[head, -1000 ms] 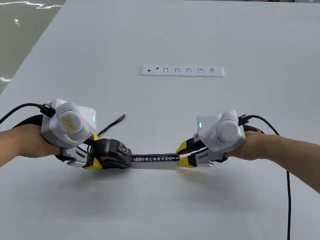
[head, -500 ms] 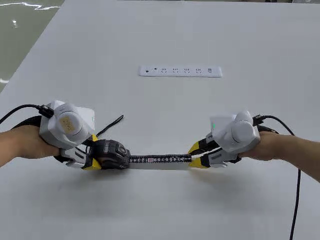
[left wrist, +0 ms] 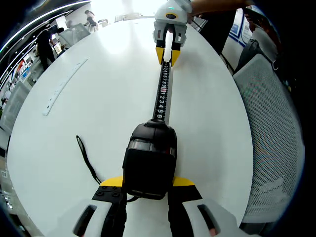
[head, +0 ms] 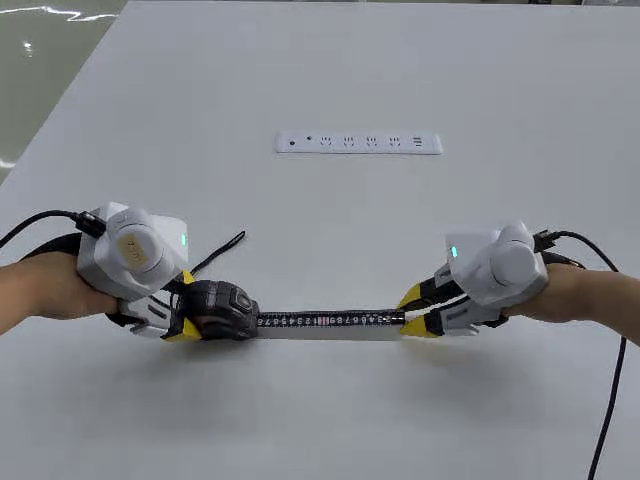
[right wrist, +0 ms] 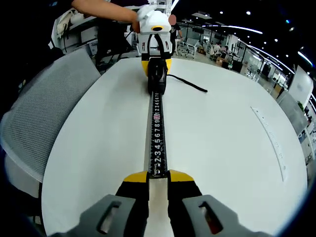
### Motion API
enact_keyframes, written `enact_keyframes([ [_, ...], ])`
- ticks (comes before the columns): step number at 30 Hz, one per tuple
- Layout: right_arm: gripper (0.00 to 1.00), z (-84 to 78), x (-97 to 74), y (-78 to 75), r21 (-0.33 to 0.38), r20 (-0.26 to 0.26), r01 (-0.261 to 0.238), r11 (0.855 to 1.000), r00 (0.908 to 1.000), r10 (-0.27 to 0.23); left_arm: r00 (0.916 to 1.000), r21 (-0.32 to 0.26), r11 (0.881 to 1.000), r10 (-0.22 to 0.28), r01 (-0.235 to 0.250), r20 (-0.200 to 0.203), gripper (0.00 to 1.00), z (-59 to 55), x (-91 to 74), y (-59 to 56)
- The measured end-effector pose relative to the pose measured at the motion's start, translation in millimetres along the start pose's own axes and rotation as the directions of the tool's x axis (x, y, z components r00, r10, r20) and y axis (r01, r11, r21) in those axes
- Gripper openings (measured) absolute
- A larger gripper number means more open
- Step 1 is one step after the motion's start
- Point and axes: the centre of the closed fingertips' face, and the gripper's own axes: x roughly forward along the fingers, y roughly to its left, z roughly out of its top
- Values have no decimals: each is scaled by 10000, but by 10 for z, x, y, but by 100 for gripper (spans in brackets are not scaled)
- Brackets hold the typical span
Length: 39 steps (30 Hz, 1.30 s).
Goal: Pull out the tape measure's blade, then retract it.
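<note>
While taut, flat black numbered blade (head: 330, 320)

The right gripper (head: 412, 312) has moved farther from the tape measure case (head: 222, 308), toward the right edge of the counter (head: 400, 60). The blade (head: 330, 320) is drawn out longer over the counter, and more of its numbers show between case and fingers.

A white power strip (head: 359, 143) lies on the white table (head: 300, 60).
</note>
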Motion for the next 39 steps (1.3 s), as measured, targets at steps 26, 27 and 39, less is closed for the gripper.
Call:
enact_keyframes([
  [26, 11, -326, -287, 44, 364, -468, 161, 9992, 9988, -144, 10000, 43, 10000, -43, 43, -39, 29, 14, 5, -3],
  [27, 11, -334, -293, 46, 379, -489, 159, 9992, 9987, -140, 10000, 46, 10000, -42, 42, -42, 29, 14, 5, -2],
  [39, 12, -401, -332, 36, 403, -628, 251, 9989, 9978, -225, 10000, 60, 10000, -34, 34, -64, 29, 14, 7, -2],
])
